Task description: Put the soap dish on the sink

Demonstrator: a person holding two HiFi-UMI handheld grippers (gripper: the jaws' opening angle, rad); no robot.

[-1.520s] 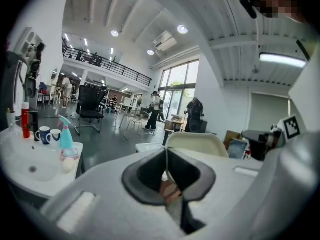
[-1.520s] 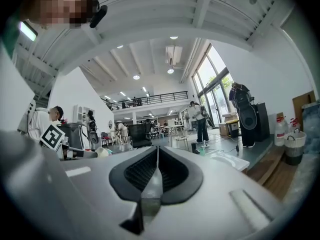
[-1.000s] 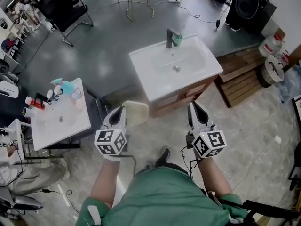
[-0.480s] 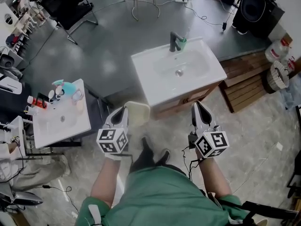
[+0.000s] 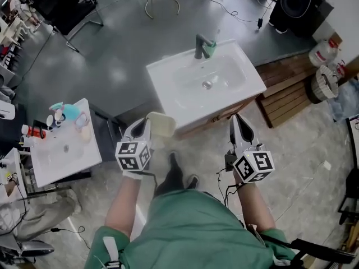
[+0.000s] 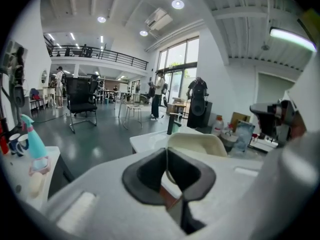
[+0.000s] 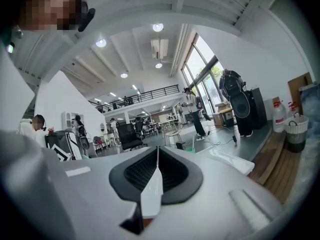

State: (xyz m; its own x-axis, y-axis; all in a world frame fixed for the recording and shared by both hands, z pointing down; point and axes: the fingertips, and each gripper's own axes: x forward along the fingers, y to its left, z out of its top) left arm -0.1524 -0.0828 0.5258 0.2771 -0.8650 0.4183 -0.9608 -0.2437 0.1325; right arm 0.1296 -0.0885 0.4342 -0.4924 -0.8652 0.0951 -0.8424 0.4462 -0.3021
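The cream soap dish (image 5: 161,125) is held by its near edge in my left gripper (image 5: 145,129), which is shut on it just in front of the white sink's (image 5: 168,102) front left corner. In the left gripper view the dish (image 6: 196,144) stands up between the closed jaws of that gripper (image 6: 167,156), with the sink (image 6: 149,140) and its dark faucet (image 6: 171,124) beyond. My right gripper (image 5: 238,122) is shut with nothing in it, near the sink cabinet's front right. In the right gripper view this gripper (image 7: 157,154) has its jaws pressed together.
A green bottle stands by the faucet (image 5: 201,45). At the left is a small white table (image 5: 61,150) with a turquoise spray bottle (image 5: 66,112) and small jars. Wooden pallets (image 5: 286,91) lie right of the sink. The person's feet stand between the grippers.
Both grippers have come closer to the sink's front edge as the person stepped forward. The soap dish stays held in the left gripper.
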